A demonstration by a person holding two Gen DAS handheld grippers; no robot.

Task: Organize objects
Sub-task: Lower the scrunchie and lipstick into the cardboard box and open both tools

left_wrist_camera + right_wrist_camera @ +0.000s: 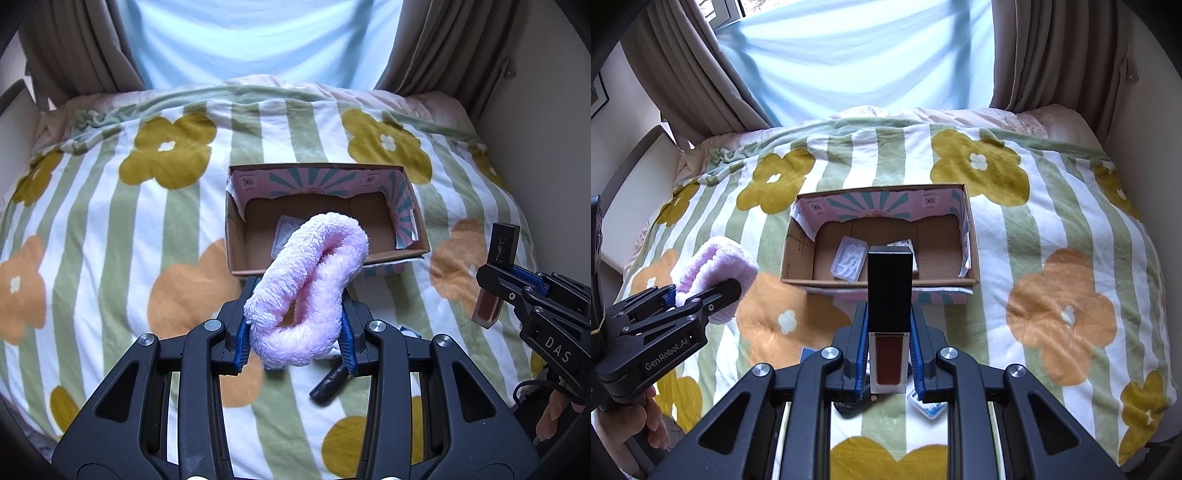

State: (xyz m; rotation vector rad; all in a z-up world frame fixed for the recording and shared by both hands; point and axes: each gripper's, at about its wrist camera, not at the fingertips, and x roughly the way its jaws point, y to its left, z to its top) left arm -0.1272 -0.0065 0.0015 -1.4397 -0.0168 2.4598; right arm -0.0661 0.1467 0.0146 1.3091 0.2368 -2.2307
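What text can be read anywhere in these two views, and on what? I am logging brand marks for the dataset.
"DAS": on the right gripper body, left wrist view.
"GenRobot.AI": on the left gripper body, right wrist view.
"YSL" monogram, faint: on the black cap of the lip gloss tube.
Printed marks on the cardboard box lining and side flap: too small to read.

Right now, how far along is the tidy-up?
Done: a clear case and a packet lie in the box. In hand: left tool grips the pink headband, right tool the lip gloss. Left on the blanket: a dark tube and a small blue item.
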